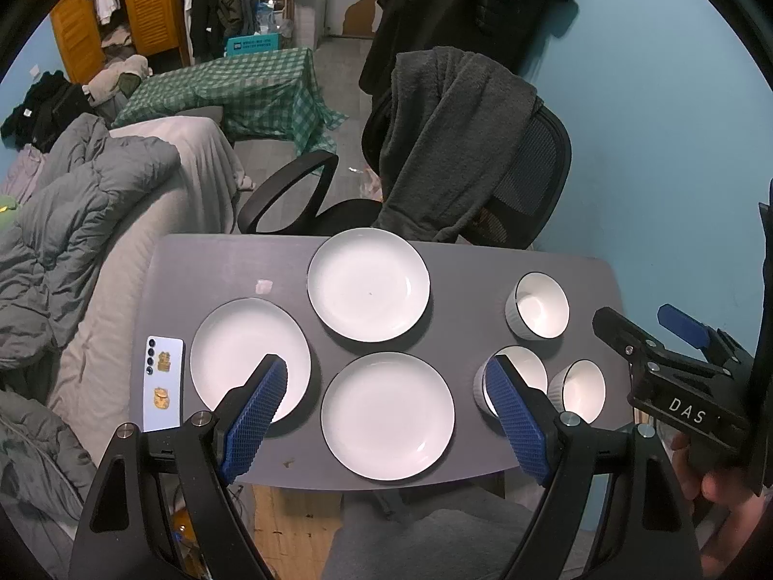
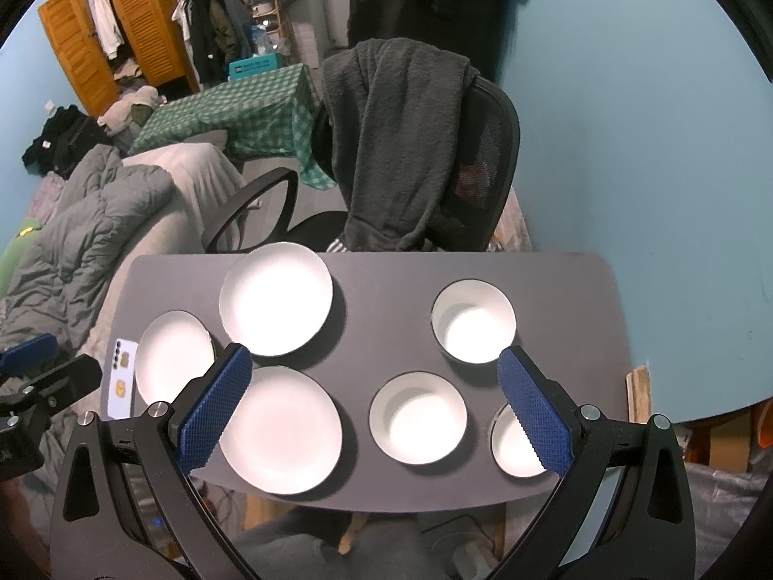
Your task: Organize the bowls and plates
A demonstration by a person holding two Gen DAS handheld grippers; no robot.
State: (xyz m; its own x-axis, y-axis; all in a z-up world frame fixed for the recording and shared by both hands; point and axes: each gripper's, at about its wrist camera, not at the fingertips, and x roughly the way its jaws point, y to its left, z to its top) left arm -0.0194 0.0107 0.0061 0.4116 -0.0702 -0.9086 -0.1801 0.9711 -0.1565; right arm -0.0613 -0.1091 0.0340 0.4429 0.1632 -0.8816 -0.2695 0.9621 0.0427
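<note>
Both grippers, left gripper (image 1: 386,377) and right gripper (image 2: 374,386), wide open, empty. Recommend approaching near plate (image 1: 388,415), at 6 o'clock on table (image 1: 217,261), gripping rim squarely.

A pale phone (image 1: 164,383) lies face down at the grey desk's (image 1: 232,261) left edge. Behind the desk stands an office chair (image 1: 536,179) draped with a dark fleece (image 1: 449,145). A rumpled grey duvet (image 1: 72,222) fills the left of the frame.

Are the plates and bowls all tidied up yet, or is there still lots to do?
Nothing looks done yet. Three plates, far, left and near, lie apart on the table, none stacked. Three bowls also sit separately. Nothing is in hand: the left hand-held gripper and the right hand-held gripper are both open and empty. All the stacking is left.
</note>
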